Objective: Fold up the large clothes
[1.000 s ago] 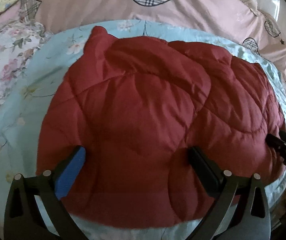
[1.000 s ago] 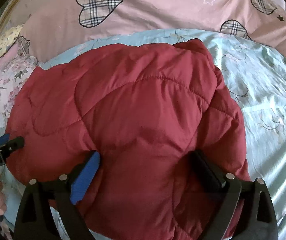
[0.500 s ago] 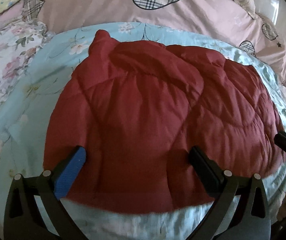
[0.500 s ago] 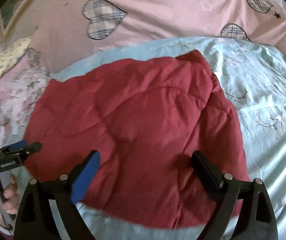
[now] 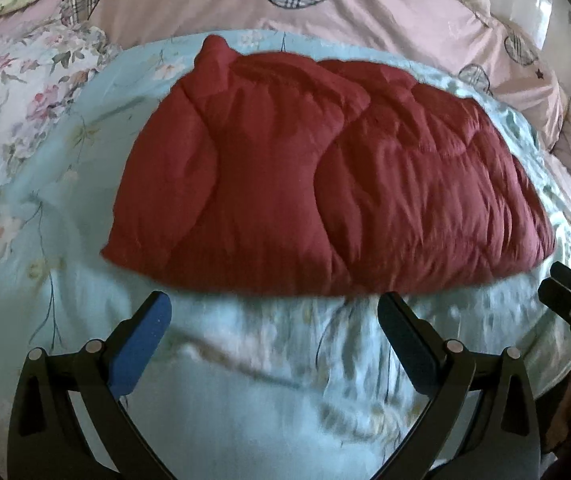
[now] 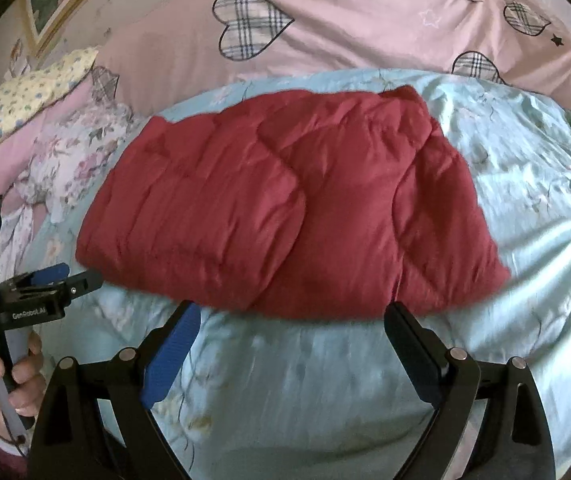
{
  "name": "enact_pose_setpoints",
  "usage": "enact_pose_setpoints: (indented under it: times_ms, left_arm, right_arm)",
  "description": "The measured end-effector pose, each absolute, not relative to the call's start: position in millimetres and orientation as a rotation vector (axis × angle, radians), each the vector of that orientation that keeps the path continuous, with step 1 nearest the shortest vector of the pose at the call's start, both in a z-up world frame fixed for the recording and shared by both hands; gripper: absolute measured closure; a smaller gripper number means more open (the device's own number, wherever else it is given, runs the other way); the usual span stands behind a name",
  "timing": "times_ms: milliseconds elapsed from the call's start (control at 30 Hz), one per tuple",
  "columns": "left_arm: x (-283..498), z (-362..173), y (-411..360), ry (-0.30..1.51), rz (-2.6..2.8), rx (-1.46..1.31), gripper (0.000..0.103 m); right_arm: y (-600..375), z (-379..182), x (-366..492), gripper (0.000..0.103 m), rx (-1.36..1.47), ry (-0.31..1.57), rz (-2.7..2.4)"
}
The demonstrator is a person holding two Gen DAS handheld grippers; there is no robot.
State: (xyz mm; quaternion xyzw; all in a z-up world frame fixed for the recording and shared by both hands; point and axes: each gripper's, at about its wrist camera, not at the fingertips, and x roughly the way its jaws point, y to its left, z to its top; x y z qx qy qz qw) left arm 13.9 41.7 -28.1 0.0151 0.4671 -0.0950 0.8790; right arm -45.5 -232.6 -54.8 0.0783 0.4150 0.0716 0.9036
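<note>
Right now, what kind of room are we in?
Most likely a bedroom: the red quilted coat lies on a bed's pale blue floral sheet, with a pink heart-patterned duvet and a floral pillow behind.

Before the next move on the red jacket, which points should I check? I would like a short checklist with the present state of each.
1. Left gripper open, holding nothing: ok.
2. Right gripper open, holding nothing: ok.
3. Red quilted jacket lies folded on the light blue sheet, free of both grippers: ok.
4. Near edge of the jacket visible for a new grasp: ok.
5. Fold edges evenly aligned: cannot tell, the picture is blurred.
</note>
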Motion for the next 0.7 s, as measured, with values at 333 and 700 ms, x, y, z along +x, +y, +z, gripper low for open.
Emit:
enact_pose_setpoints:
  times_ms: [333,700]
  left_arm:
    - [-14,-23,42,0.988,-0.195,0.078,0.000]
    - [-7,6,30,0.932,-0.207,0.103,0.000]
  right_arm:
    - [-218,-55,-72,0.007,0.120,0.889,0.157]
    - [-215,-28,-56,0.002,0.121,0.842,0.147]
